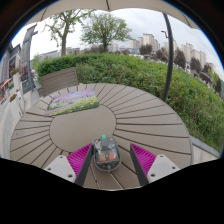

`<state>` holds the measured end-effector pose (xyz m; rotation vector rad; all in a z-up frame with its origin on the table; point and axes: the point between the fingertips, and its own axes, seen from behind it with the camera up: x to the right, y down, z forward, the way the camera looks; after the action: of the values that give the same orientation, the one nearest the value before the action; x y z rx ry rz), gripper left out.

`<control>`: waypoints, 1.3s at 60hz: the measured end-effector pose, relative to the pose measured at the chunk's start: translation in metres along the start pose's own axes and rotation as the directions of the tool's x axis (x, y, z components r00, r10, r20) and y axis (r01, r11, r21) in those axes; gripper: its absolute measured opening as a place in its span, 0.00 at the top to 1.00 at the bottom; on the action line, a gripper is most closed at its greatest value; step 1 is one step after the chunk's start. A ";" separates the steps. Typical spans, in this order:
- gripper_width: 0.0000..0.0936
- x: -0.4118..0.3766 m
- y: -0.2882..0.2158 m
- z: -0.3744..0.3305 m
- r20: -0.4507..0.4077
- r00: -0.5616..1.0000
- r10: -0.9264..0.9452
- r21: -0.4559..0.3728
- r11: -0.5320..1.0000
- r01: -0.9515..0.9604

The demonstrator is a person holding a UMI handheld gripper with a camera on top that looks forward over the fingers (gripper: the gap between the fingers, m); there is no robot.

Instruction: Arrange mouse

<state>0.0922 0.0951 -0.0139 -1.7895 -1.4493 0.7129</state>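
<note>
A dark, partly see-through mouse (pixel 106 153) with a green scroll wheel lies on the round wooden slatted table (pixel 150 115). It sits between my fingers, close to the left pink pad (pixel 80 158), with a clear gap to the right pink pad (pixel 143 160). My gripper (pixel 111 152) is open around the mouse, low over the near edge of the table. A flat rectangular mat with a printed picture (pixel 74 101) lies on the far left part of the table, well beyond the fingers.
A wooden chair (pixel 57 80) stands behind the table's far left edge. A green hedge (pixel 170 80) runs past the table's far and right sides, with trees and buildings behind. Pavement lies to the left.
</note>
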 end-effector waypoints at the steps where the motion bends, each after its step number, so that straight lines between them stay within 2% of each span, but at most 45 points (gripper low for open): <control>1: 0.20 0.000 0.000 0.002 0.002 1.000 0.006 -0.005 1.000 -0.006; 8: 0.31 0.002 -0.001 0.011 0.015 1.000 0.026 -0.034 0.999 -0.026; 12: 0.50 0.001 -0.003 0.013 0.020 1.000 0.024 -0.035 0.999 -0.023; 18: 0.57 0.005 -0.005 0.013 0.005 1.000 0.004 -0.056 0.998 -0.004; 22: 0.58 0.009 -0.015 0.010 -0.012 1.000 0.003 -0.071 0.997 -0.004; 27: 0.58 0.006 -0.060 0.001 -0.018 0.999 0.042 -0.045 0.998 -0.043; 36: 0.59 -0.038 -0.166 0.019 0.034 0.998 0.062 0.058 0.996 -0.064; 42: 0.59 -0.087 -0.211 0.061 0.066 0.995 0.073 0.081 0.994 -0.078; 49: 0.59 -0.147 -0.221 0.126 0.077 0.996 0.055 0.055 0.997 -0.059; 60: 0.58 -0.205 -0.170 0.205 0.061 0.996 0.061 -0.085 0.995 -0.055; 63: 0.54 -0.211 -0.153 0.213 0.055 0.997 0.056 -0.123 0.991 -0.049; 66: 0.48 -0.207 -0.157 0.213 0.027 0.999 0.026 -0.091 0.996 -0.023; 67: 0.42 -0.204 -0.155 0.212 0.005 1.000 0.014 -0.102 0.995 -0.014; 70: 0.06 -0.197 -0.152 0.208 -0.044 0.999 0.001 -0.125 0.992 -0.006; 72: 0.12 -0.199 -0.158 0.201 -0.041 0.999 0.006 -0.108 0.994 -0.011; 78: 0.08 -0.201 -0.170 0.172 -0.029 0.999 0.039 -0.108 0.993 -0.042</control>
<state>-0.1846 -0.0495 0.0176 -1.9094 -1.4621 0.6386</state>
